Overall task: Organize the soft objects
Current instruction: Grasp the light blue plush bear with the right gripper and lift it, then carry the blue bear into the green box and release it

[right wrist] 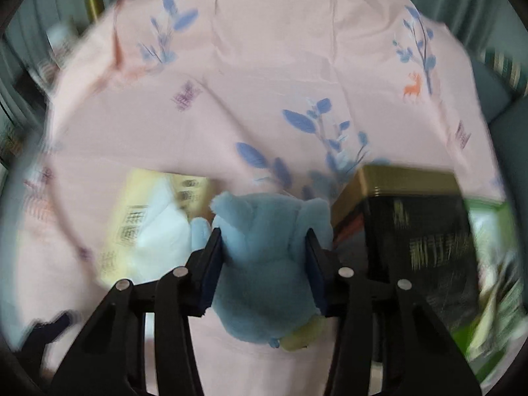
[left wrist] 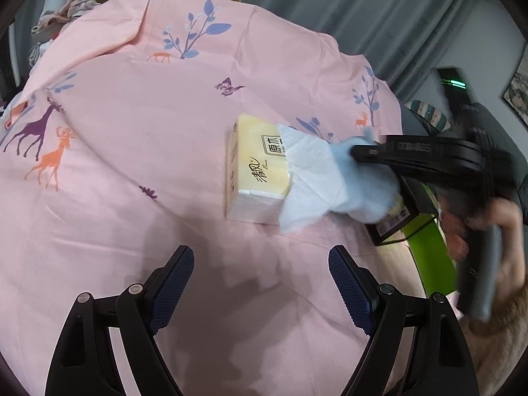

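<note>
A blue plush toy point(right wrist: 264, 257) is clamped between the fingers of my right gripper point(right wrist: 264, 241), held just above the pink sheet. In the left wrist view the same toy point(left wrist: 366, 181) hangs beside a yellow tissue pack point(left wrist: 257, 168) with a white tissue point(left wrist: 310, 178) sticking out of it. The right gripper point(left wrist: 356, 153) reaches in from the right there. My left gripper point(left wrist: 260, 264) is open and empty above the sheet, in front of the tissue pack. The right wrist view is blurred.
A pink animal-print bedsheet point(left wrist: 132, 132) covers the surface. A black and gold box point(right wrist: 412, 224) stands right of the toy, with a green box point(left wrist: 422, 241) beside it. Crumpled clothes point(left wrist: 62, 16) lie at the far left edge. Grey curtains hang behind.
</note>
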`<control>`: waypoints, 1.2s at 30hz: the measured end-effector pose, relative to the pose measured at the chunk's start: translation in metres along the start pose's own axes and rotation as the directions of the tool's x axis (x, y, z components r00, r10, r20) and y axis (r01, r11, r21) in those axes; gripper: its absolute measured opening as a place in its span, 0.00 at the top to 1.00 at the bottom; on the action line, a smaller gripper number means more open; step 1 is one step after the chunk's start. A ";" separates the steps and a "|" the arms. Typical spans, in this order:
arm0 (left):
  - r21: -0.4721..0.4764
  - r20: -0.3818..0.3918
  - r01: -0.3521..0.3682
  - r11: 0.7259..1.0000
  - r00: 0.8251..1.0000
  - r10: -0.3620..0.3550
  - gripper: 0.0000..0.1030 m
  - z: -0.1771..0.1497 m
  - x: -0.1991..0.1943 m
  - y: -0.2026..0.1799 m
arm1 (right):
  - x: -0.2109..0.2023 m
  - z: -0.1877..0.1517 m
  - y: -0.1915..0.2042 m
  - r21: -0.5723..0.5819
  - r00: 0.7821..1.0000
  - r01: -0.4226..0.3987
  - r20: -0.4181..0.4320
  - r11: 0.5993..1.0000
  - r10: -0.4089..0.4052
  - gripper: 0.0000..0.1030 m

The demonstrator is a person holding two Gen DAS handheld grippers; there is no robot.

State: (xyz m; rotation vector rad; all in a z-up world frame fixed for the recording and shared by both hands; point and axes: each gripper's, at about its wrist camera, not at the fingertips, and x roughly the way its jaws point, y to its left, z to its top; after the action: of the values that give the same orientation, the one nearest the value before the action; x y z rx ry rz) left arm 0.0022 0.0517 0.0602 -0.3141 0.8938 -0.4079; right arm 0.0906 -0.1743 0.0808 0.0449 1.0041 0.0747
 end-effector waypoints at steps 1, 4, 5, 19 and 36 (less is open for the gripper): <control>0.001 0.002 0.004 1.000 1.000 -0.004 0.18 -0.001 -0.001 -0.001 | -0.015 -0.011 -0.006 0.032 0.998 -0.061 0.020 0.998 0.061 0.56; -0.002 -0.004 0.042 0.999 0.999 -0.042 0.18 -0.003 -0.007 -0.005 | -0.036 -0.047 -0.015 0.108 0.987 -0.157 0.035 0.982 0.154 0.55; -0.001 -0.005 0.052 0.999 0.999 -0.052 0.18 -0.004 -0.008 -0.006 | -0.039 -0.064 -0.017 0.133 0.983 -0.185 0.029 0.974 0.183 0.54; -0.014 -0.197 0.262 0.965 0.946 -0.259 0.18 -0.026 0.011 -0.053 | -0.057 -0.122 -0.050 0.327 0.969 -0.248 0.090 0.912 0.231 0.18; 0.115 -0.251 0.188 0.975 0.956 -0.155 0.45 -0.062 0.045 -0.122 | -0.007 -0.157 -0.079 0.454 0.854 -0.484 0.060 0.748 0.516 0.39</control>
State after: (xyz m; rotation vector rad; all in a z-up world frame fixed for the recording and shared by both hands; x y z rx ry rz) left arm -0.0485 -0.0827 0.0450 -0.2182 1.0731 -0.6771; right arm -0.0422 -0.2532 -0.0029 0.7575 1.0399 0.3375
